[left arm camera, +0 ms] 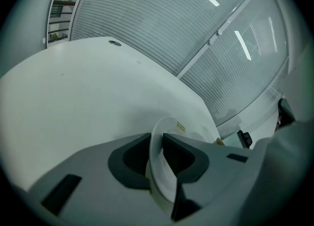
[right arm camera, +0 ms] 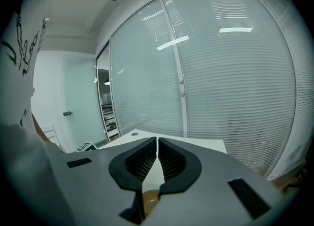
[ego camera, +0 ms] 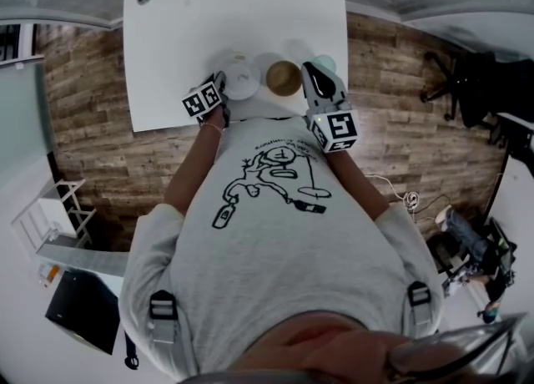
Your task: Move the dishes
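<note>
While both forearms reach out from the body over the near edge of the table (ego camera: 234, 7), the left gripper (ego camera: 221, 82) tips down toward the tabletop and is rolled to one side, its marker cube facing back at the person. Its jaws stand a little apart around the rim of the dish (ego camera: 241, 83), which runs up between the two pads and fills most of the gap without looking clamped. That dish is white, round and shallow, with a thin plain edge. It sits close to the table's near edge, just left of the bowl (ego camera: 284, 78).

Held nearer to level, the right gripper (ego camera: 310, 69) sits at the right side of the bowl with its jaws pressed together, so only a hairline slit shows at the tips. Behind the tips, in the gap below the pads, a patch of the brown bowl shows. A pale round dish (ego camera: 326, 63) lies just beyond this gripper.
</note>
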`<control>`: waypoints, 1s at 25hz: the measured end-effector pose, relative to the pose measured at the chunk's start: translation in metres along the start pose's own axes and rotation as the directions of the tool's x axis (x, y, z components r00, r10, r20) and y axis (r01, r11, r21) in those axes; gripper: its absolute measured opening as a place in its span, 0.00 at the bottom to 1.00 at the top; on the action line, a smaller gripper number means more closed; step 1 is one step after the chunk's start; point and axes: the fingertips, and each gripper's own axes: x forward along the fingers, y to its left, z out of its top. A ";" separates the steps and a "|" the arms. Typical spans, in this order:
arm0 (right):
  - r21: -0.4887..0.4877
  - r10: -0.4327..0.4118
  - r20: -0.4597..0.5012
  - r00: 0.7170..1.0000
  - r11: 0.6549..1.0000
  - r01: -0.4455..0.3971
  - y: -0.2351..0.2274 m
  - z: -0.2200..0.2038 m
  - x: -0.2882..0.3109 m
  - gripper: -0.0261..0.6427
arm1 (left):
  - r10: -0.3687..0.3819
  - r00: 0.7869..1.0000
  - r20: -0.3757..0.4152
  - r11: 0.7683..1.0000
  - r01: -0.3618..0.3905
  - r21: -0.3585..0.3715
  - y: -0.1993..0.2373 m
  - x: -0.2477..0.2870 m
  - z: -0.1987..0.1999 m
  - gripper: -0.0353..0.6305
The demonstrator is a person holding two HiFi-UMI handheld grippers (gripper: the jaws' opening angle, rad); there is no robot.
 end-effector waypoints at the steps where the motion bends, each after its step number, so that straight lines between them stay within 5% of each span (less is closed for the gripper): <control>1: -0.001 0.000 0.000 1.000 1.000 0.000 0.000 0.000 0.000 0.10 | 0.015 1.000 0.000 1.000 -0.015 0.017 0.001 0.000 0.000 0.17; 11: -0.001 -0.009 -0.001 1.000 1.000 0.009 -0.002 -0.001 -0.004 0.10 | 0.118 0.993 0.010 0.980 -0.118 0.163 0.009 0.005 0.001 0.22; 25: -0.003 -0.015 -0.002 1.000 1.000 0.015 -0.002 -0.003 -0.009 0.10 | 0.204 0.979 0.024 0.905 -0.198 0.377 0.007 0.004 -0.001 0.24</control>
